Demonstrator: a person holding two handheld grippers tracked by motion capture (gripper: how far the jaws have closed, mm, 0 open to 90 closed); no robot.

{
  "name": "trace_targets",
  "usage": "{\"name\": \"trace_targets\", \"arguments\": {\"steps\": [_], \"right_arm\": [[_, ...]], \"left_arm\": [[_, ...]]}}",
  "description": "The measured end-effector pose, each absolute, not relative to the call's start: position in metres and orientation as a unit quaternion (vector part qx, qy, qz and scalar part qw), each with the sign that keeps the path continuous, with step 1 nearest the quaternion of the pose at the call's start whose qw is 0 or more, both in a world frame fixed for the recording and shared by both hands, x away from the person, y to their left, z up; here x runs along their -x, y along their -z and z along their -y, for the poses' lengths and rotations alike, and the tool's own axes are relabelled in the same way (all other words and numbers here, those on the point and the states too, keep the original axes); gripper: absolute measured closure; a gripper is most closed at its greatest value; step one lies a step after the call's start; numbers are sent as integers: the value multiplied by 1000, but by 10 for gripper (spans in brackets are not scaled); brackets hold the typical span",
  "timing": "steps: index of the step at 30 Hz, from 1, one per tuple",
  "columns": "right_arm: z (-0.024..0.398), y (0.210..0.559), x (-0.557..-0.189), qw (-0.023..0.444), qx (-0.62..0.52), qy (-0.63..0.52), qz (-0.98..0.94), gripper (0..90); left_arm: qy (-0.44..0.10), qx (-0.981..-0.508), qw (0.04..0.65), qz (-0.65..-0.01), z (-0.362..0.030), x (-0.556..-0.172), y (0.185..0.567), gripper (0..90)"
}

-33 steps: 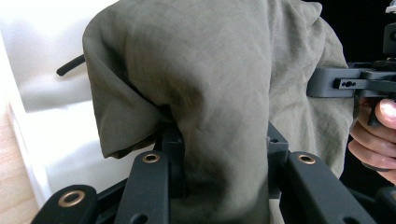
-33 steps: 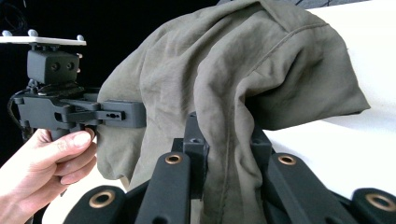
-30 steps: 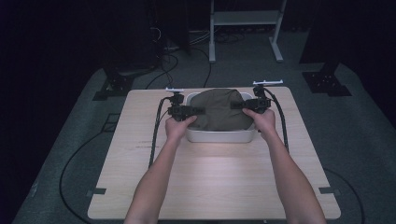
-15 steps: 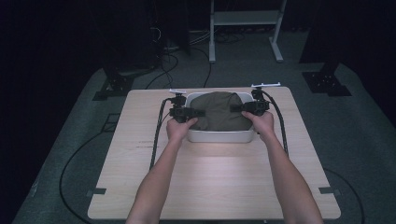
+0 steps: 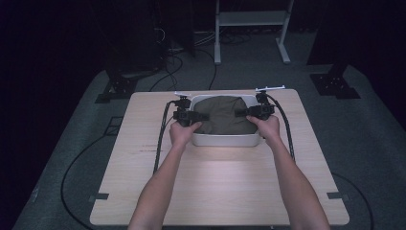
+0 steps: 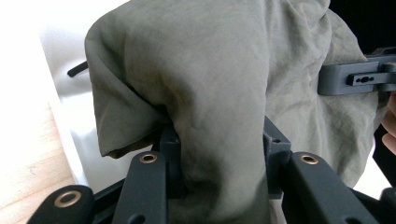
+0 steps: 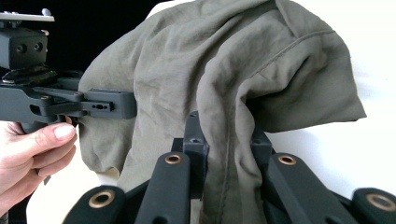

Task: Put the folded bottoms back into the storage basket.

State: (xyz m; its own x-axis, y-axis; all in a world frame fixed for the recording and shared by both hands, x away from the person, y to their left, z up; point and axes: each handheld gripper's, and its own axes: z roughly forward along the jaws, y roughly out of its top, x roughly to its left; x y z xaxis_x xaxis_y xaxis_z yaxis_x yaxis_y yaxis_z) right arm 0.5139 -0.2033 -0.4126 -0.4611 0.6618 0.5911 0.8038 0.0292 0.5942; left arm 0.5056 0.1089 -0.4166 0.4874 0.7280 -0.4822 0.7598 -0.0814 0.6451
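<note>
We see a light wood table with a white rectangular tub sitting toward its far edge, centred. An olive-green cloth is bunched up in the tub, filling most of it and mounding above the rim.

Left gripper comes in from the tub's left side, held by the left hand. In the left gripper view we see its two black jaws pressed onto a thick fold of the cloth, fabric squeezed between them and spilling over the top. So the left claw is pinching the cloth. White tub wall and a strip of wood table sit to the left in that view; the right gripper touches the cloth at the far right edge.

Right gripper comes in from the tub's right side, held by the right hand. In the right gripper view its jaws are closed on a hanging fold of cloth with a seam running down it. Right claw also pinching the cloth. The left gripper and left hand show at the left of that view, jaw tip against the fabric.

Both forearms reach in from the near edge. Black cables trail from each gripper across the table. Dark floor around, a white stand beyond the table.
</note>
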Motion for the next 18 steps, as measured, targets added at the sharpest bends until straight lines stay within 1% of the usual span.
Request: {"name": "trace_targets", "arguments": {"steps": [18], "right_arm": [[200,418,-515,76,515,462,718,756]], "left_arm": [[-4,-742,439,-507,-111,-503,412,620]]}}
